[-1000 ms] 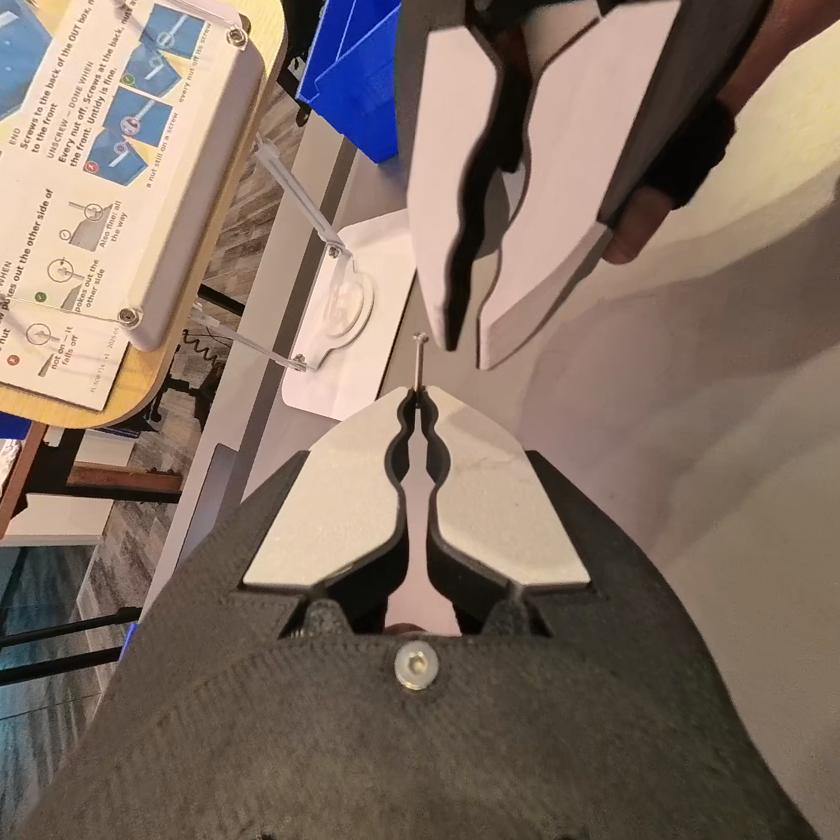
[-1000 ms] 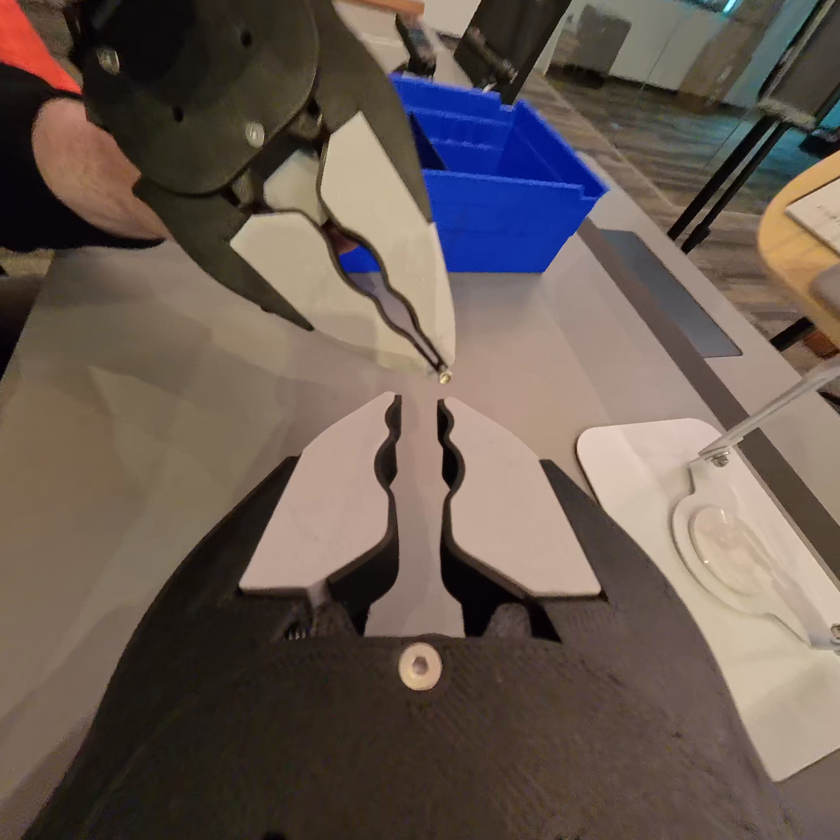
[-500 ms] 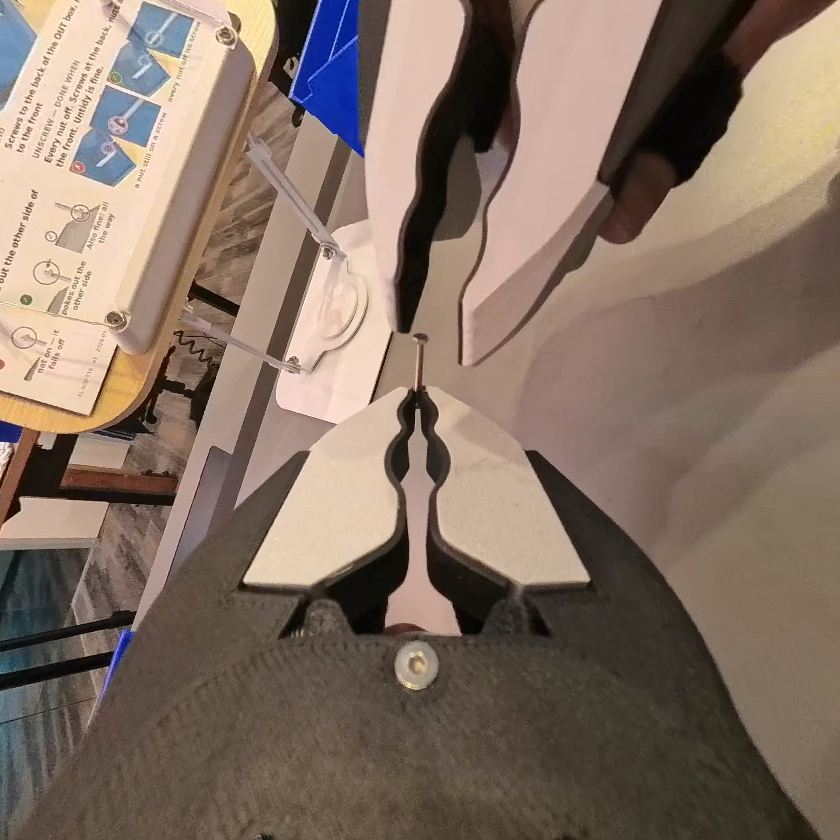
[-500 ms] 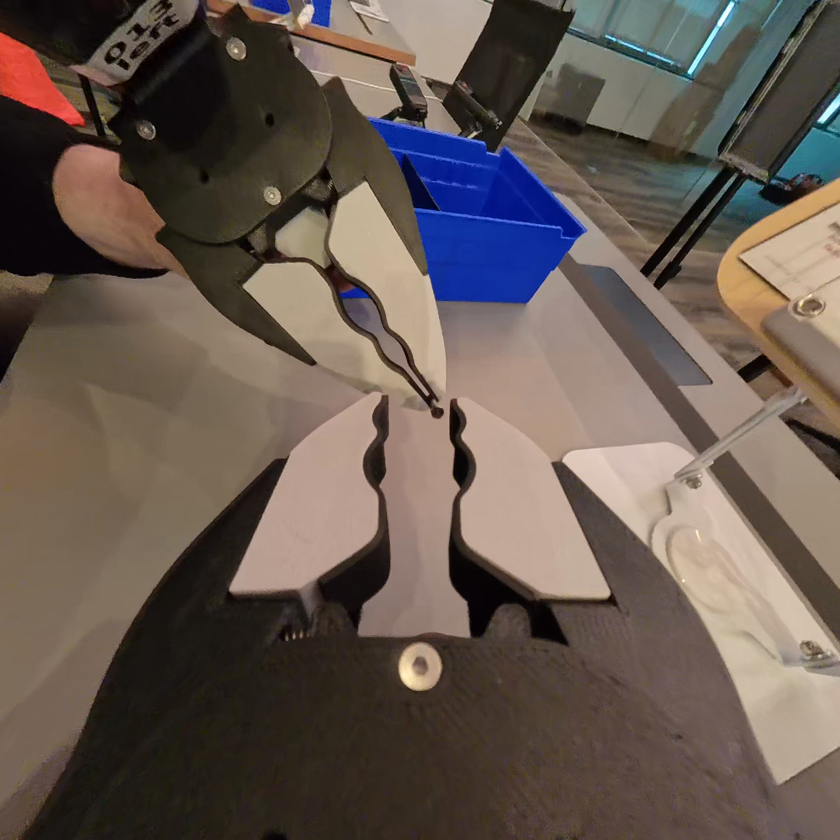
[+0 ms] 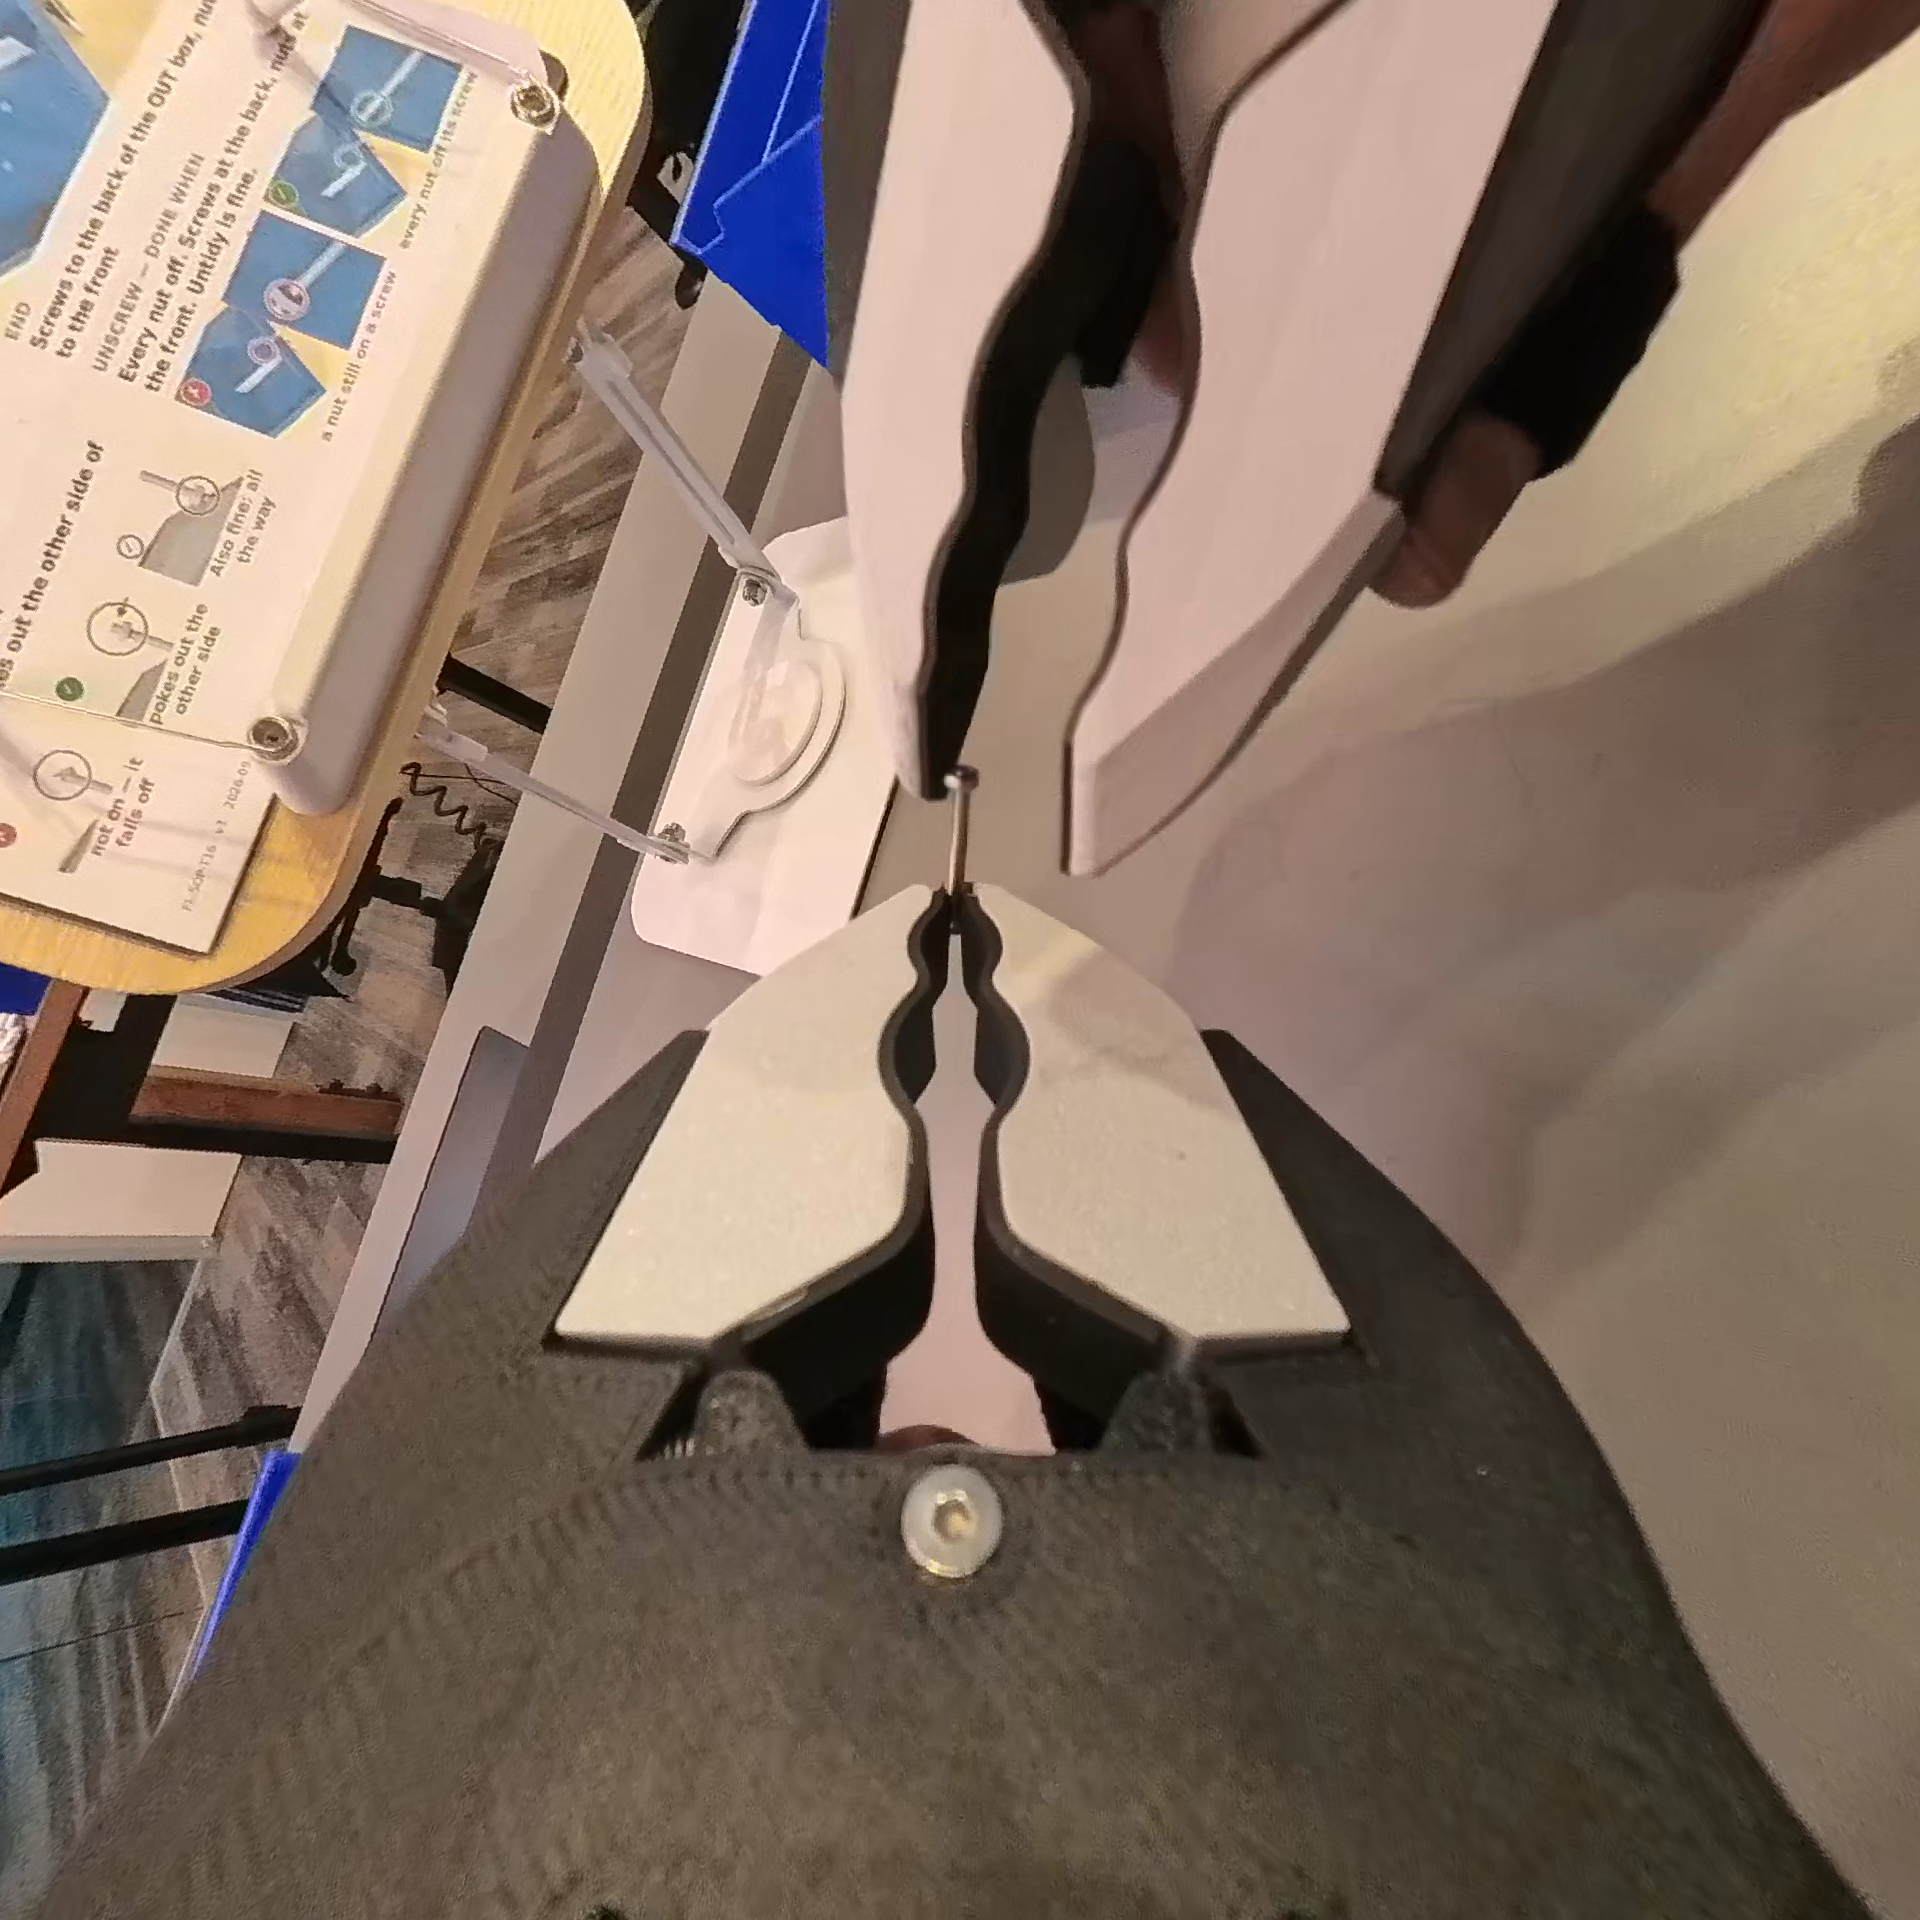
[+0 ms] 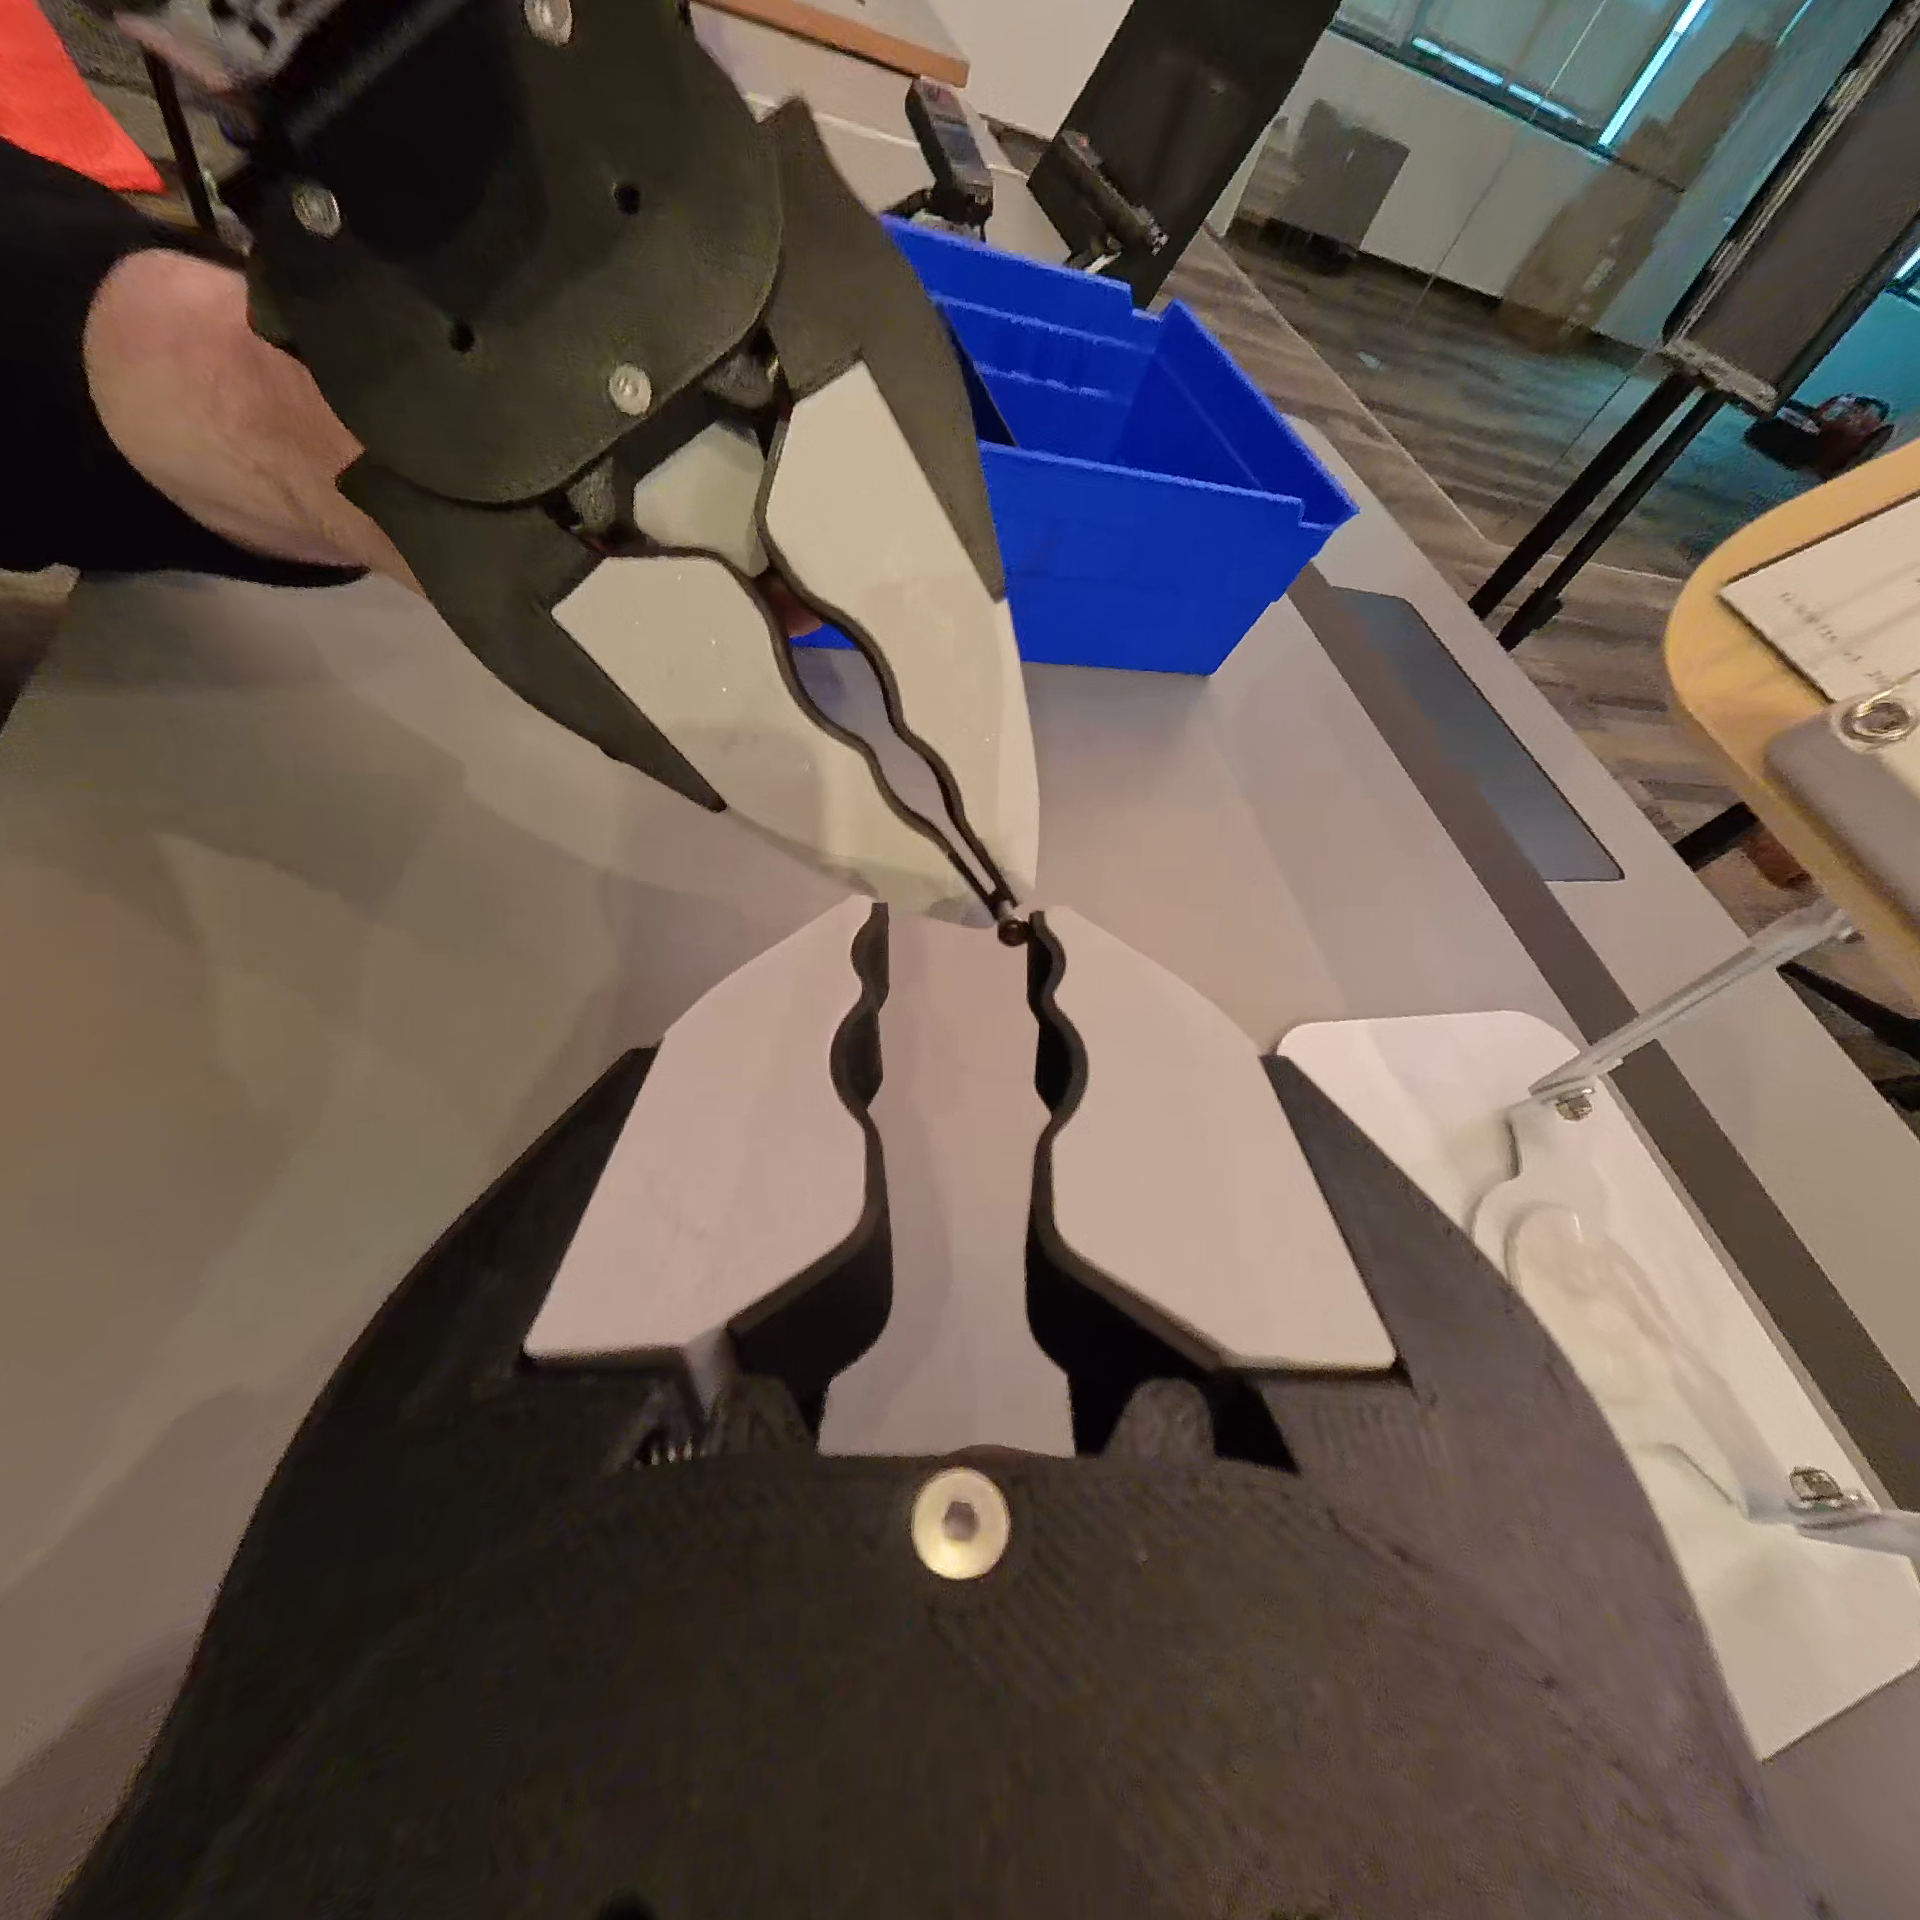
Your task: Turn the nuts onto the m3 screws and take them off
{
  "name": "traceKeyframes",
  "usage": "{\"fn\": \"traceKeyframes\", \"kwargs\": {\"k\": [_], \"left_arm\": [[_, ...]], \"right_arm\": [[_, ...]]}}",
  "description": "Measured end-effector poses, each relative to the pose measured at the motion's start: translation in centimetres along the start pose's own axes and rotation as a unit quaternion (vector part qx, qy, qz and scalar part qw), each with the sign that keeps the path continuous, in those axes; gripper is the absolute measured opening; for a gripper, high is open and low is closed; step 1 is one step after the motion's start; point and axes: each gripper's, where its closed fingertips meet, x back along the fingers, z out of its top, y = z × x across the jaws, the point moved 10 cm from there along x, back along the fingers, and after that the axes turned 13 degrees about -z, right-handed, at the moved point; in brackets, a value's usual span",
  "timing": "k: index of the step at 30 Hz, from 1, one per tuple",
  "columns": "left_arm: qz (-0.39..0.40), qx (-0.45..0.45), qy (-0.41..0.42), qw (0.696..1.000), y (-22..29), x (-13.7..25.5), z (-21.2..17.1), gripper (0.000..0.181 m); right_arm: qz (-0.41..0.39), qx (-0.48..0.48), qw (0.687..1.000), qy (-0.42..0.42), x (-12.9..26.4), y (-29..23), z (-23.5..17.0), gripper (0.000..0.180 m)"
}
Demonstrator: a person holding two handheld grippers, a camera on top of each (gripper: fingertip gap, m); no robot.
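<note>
One blue bin (image 6: pixel 1132 540) stands at the back of the grey table (image 6: pixel 312 935), its contents hidden by its walls, while the left gripper (image 5: pixel 953 896) pinches the single screw (image 5: pixel 961 831) at its tips and the right gripper (image 6: pixel 956 914) stands spread around the screw's head.

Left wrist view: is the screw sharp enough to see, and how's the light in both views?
Left wrist view: screw sharp in the shut left tongs, warm light, soft shadows on the table. Right wrist view: cooler light, edges bowed by the wide lens, blue bin crisp.
</note>
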Motion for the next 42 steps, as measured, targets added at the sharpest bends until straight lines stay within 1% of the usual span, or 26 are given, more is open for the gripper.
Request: {"fn": "traceKeyframes", "kwargs": {"k": [3, 5, 8, 10, 13, 15, 18, 20, 23, 25, 27, 29, 31, 33, 34, 35, 36, 38, 40, 42], "left_arm": [[0.006, 0.004, 0.002, 1.0, -0.1, 0.2, -0.1, 0.002], [0.007, 0.005, 0.007, 1.0, -0.2, 0.3, -0.1, 0.002], [0.005, 0.0, 0.001, 1.0, -0.1, 0.1, -0.1, 0.002], [0.002, 0.0, 0.001, 1.0, 0.0, -0.1, -0.1, 0.002], [0.006, 0.0, 0.005, 1.0, 0.1, 0.0, 0.1, 0.002], [0.01, 0.002, 0.007, 1.0, -0.1, 0.2, 0.0, 0.002], [0.006, 0.002, 0.007, 1.0, -0.1, 0.2, 0.0, 0.002], [0.002, 0.002, 0.007, 1.0, 0.0, 0.0, 0.0, 0.002], [0.004, 0.0, 0.007, 1.0, 0.0, 0.0, 0.1, 0.002], [0.007, -0.001, 0.01, 1.0, -0.1, 0.1, 0.0, 0.002], [0.003, 0.004, 0.013, 1.0, -0.2, 0.2, 0.0, 0.002], [0.003, 0.004, 0.012, 1.0, -0.2, 0.2, -0.1, 0.002], [0.004, 0.002, 0.011, 1.0, -0.1, 0.1, 0.0, 0.001], [0.005, 0.001, 0.011, 1.0, -0.2, 0.2, 0.0, 0.002], [0.007, 0.001, 0.01, 1.0, -0.2, 0.3, 0.0, 0.002], [0.007, 0.001, 0.014, 1.0, -0.3, 0.4, 0.0, 0.002], [0.006, 0.002, 0.014, 1.0, -0.3, 0.4, 0.0, 0.002], [0.005, -0.001, 0.011, 1.0, -0.2, 0.4, 0.0, 0.002], [0.002, 0.001, 0.013, 1.0, -0.2, 0.3, 0.0, 0.002], [0.005, 0.002, 0.011, 1.0, -0.3, 0.3, 0.1, 0.002]], "right_arm": [[0.026, 0.004, 0.999, -0.024, -0.2, -0.4, -0.7, 0.025], [0.027, -0.004, 0.999, -0.038, -0.3, -0.4, -1.1, 0.025], [-0.004, -0.015, 1.0, -0.006, 0.3, 0.2, -0.6, 0.025], [-0.004, -0.011, 1.0, 0.011, 0.4, 0.3, 0.0, 0.026], [0.005, 0.004, 1.0, -0.009, -0.1, -0.1, -0.2, 0.025], [0.031, 0.001, 0.999, -0.023, -0.2, -0.3, -0.7, 0.024], [0.005, -0.008, 1.0, -0.006, 0.2, 0.1, -0.6, 0.022], [0.001, -0.013, 1.0, 0.014, 0.4, 0.3, 0.0, 0.025], [0.009, -0.005, 1.0, -0.003, -0.1, 0.0, -0.2, 0.028], [0.034, -0.008, 0.999, -0.026, -0.4, -0.2, -0.8, 0.016], [0.026, -0.009, 0.999, -0.029, -0.3, 0.1, -0.9, 0.019], [0.004, -0.015, 1.0, 0.004, 0.1, 0.5, -0.2, 0.028], [0.0, -0.004, 1.0, 0.02, 0.2, 0.4, 0.4, 0.028], [0.012, 0.003, 1.0, -0.003, -0.3, 0.1, 0.1, 0.027], [0.022, 0.006, 0.999, -0.025, -0.5, 0.0, -0.4, 0.018], [0.025, 0.006, 0.999, -0.038, -0.7, 0.0, -0.7, 0.021], [0.018, 0.003, 0.999, -0.033, -0.7, 0.1, -0.8, 0.023], [-0.001, 0.0, 1.0, 0.005, -0.2, 0.3, 0.0, 0.027], [-0.005, 0.005, 1.0, 0.024, 0.1, 0.3, 0.6, 0.028], [0.005, 0.008, 1.0, 0.003, -0.4, 0.0, 0.2, 0.03]]}}
